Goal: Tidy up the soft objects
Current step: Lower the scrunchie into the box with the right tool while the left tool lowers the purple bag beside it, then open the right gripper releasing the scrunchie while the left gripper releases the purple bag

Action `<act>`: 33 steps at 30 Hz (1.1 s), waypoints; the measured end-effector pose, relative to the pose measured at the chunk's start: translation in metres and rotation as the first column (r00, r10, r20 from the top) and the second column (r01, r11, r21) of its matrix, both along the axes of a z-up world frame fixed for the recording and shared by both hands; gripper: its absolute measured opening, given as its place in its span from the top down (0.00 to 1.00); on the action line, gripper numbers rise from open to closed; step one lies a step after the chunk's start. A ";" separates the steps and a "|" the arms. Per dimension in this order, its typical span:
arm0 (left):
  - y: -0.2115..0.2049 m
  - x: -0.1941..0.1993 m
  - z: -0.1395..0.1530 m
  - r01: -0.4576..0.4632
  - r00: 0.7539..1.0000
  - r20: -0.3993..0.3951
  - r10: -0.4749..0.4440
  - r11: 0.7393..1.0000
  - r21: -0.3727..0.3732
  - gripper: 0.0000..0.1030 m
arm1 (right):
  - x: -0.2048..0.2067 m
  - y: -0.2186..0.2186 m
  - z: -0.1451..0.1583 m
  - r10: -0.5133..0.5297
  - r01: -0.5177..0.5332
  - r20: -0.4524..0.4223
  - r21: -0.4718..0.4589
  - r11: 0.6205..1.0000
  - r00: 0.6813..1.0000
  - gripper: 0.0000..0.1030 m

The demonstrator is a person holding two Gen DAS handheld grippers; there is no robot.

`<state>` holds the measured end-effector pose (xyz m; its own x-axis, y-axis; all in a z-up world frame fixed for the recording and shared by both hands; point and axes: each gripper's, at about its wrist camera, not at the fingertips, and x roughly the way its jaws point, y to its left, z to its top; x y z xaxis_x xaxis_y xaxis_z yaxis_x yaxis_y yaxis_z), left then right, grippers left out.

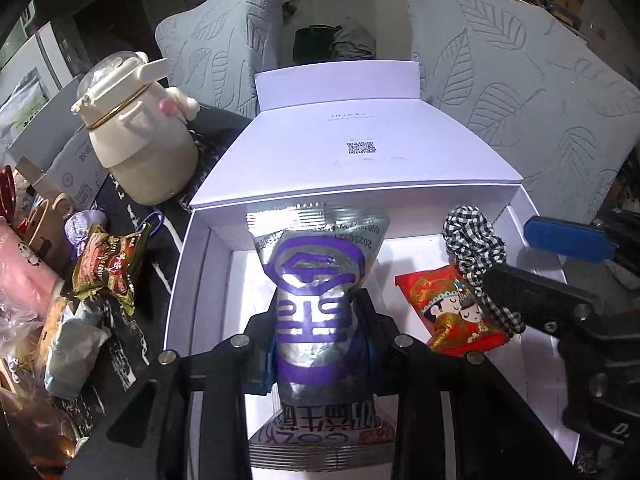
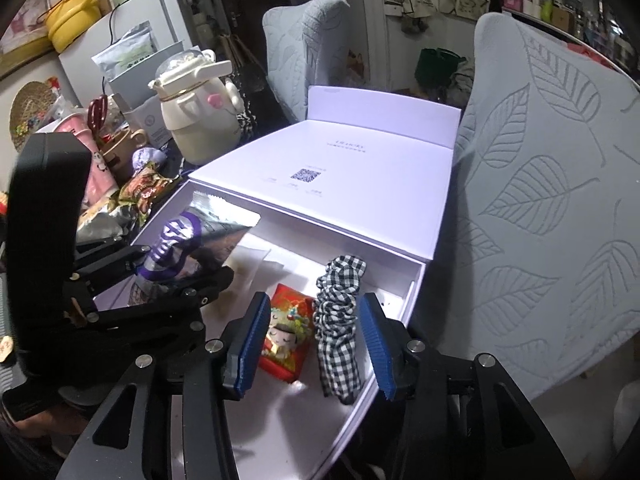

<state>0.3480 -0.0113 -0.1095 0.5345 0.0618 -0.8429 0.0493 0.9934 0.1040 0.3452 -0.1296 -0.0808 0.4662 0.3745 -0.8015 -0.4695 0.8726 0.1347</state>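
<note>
Left wrist footage was dominated by a silver-and-purple snack pouch (image 1: pixel 316 300), which was clamped at its waist by the left gripper (image 1: pixel 318 320), the jaws pressed in on both sides so that the foil was pinched narrow. The pouch was held above the inside of an open white box (image 1: pixel 180 280), whose lid (image 1: pixel 360 152) was folded back toward the grey leaf-patterned cushions (image 1: pixel 520 92). Inside the box, to the right, a red packet with cartoon figures (image 1: pixel 452 308) was seen lying flat, and a black-and-white checked scrunchie (image 1: pixel 476 248) was laid just beside it, partly overlapping its upper edge. Right wrist footage showed the right gripper (image 2: pixel 314 344) hovering over that same corner of the box, its blue-padded jaws set wide apart with nothing between them but the red packet (image 2: pixel 288 332) and scrunchie (image 2: pixel 338 320) below. Outside the box, on the left, a cream kettle-shaped bottle (image 1: pixel 136 132) and a green-gold wrapped snack (image 1: pixel 108 264) were left among assorted clutter.
</note>
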 end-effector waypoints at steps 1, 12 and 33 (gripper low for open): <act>-0.001 -0.001 0.002 -0.001 1.000 0.003 0.001 1.000 0.003 0.69 | -0.002 -0.001 0.003 -0.003 0.003 0.005 0.001 1.000 1.000 0.55; -0.003 -0.021 0.032 -0.033 0.997 0.066 0.035 0.999 -0.036 0.68 | -0.025 -0.010 0.035 -0.030 0.031 0.085 -0.010 0.999 0.996 0.48; -0.006 -0.082 0.117 -0.040 0.961 0.271 0.051 0.998 -0.049 0.04 | -0.077 -0.028 0.104 -0.042 0.033 0.224 0.042 0.999 0.974 0.45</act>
